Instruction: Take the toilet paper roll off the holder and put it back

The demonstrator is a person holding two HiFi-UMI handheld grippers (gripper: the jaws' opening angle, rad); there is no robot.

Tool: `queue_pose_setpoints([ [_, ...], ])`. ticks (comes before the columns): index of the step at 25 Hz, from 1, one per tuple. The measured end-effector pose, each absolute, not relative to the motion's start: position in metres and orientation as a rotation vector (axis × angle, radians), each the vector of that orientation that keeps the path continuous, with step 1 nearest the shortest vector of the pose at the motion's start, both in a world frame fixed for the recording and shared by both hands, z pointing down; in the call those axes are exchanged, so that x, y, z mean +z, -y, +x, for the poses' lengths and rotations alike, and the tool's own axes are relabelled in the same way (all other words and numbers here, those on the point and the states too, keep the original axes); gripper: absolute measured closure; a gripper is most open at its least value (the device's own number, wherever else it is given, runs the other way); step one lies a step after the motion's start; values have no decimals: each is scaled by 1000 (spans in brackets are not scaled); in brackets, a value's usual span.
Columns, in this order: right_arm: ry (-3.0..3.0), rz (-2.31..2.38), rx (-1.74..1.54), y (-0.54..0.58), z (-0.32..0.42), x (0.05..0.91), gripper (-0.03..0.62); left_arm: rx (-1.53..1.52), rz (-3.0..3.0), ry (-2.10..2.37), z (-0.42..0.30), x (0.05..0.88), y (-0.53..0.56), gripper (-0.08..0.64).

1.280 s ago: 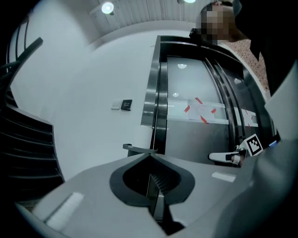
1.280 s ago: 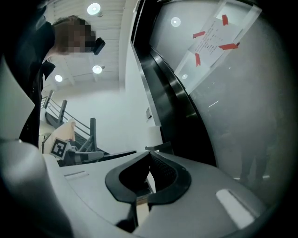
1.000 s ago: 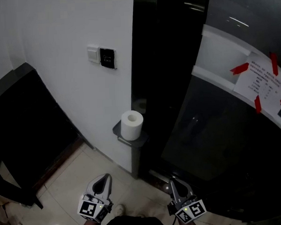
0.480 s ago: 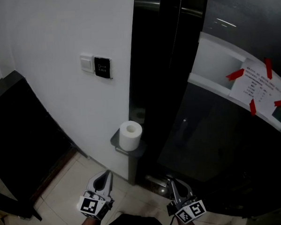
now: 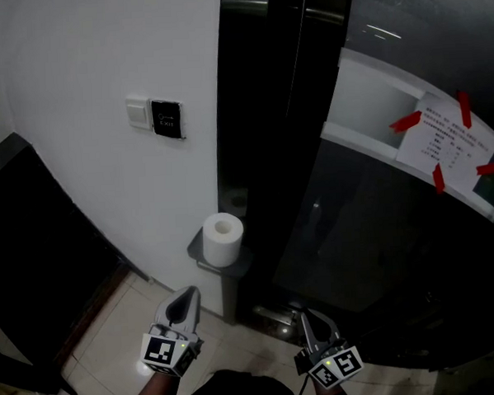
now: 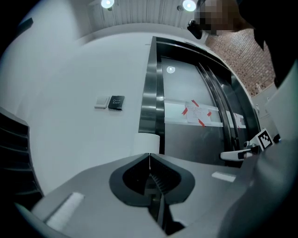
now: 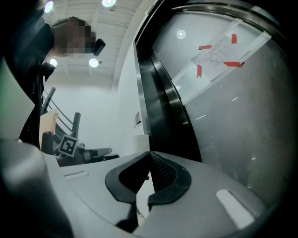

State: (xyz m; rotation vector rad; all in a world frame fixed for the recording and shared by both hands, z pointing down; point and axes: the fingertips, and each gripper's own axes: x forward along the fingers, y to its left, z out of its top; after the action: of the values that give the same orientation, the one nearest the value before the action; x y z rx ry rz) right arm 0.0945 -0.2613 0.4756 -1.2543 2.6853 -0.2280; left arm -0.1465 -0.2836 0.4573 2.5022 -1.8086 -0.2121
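Note:
A white toilet paper roll point(image 5: 223, 238) stands upright on a small dark holder shelf point(image 5: 231, 266) fixed where the white wall meets a black frame. My left gripper point(image 5: 189, 293) is shut and empty, pointing at the roll from a short way below it. In the left gripper view the roll point(image 6: 148, 142) shows just beyond the closed left gripper point(image 6: 149, 155). My right gripper point(image 5: 304, 317) hangs to the right, near the dark glass, its jaws meeting at the tips with nothing between them. The roll point(image 7: 141, 141) sits past the right gripper point(image 7: 150, 153) in its own view.
A switch plate and black card panel point(image 5: 154, 116) are on the white wall point(image 5: 75, 69) above the roll. Dark glass point(image 5: 381, 243) with a paper notice point(image 5: 442, 145) taped in red fills the right. Dark furniture point(image 5: 35, 245) stands left on the tiled floor point(image 5: 114, 340).
My left gripper has moved forward and a little up, closing the gap to the roll. The whole scene has slid left and down in the head view. The right gripper has barely moved.

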Motion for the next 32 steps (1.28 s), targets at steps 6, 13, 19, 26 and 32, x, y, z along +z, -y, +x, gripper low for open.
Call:
queue_pose_setpoints([
  [6, -2677, -1282, -230, 262, 100, 476, 578, -186, 2522, 1780, -143, 453, 317, 513],
  [13, -2686, -1285, -253, 262, 98, 481, 578, -107, 2539, 1703, -133, 449, 348, 319],
  [19, -2661, -1317, -238, 264, 105, 479, 578, -56, 2554, 1745, -131, 444, 372, 269],
  [26, -2632, -1378, -235, 265, 119, 479, 578, 26, 2553, 1716, -117, 448, 400, 104],
  [32, -2606, -1429, -215, 267, 133, 476, 578, 80, 2546, 1729, -109, 452, 421, 103],
])
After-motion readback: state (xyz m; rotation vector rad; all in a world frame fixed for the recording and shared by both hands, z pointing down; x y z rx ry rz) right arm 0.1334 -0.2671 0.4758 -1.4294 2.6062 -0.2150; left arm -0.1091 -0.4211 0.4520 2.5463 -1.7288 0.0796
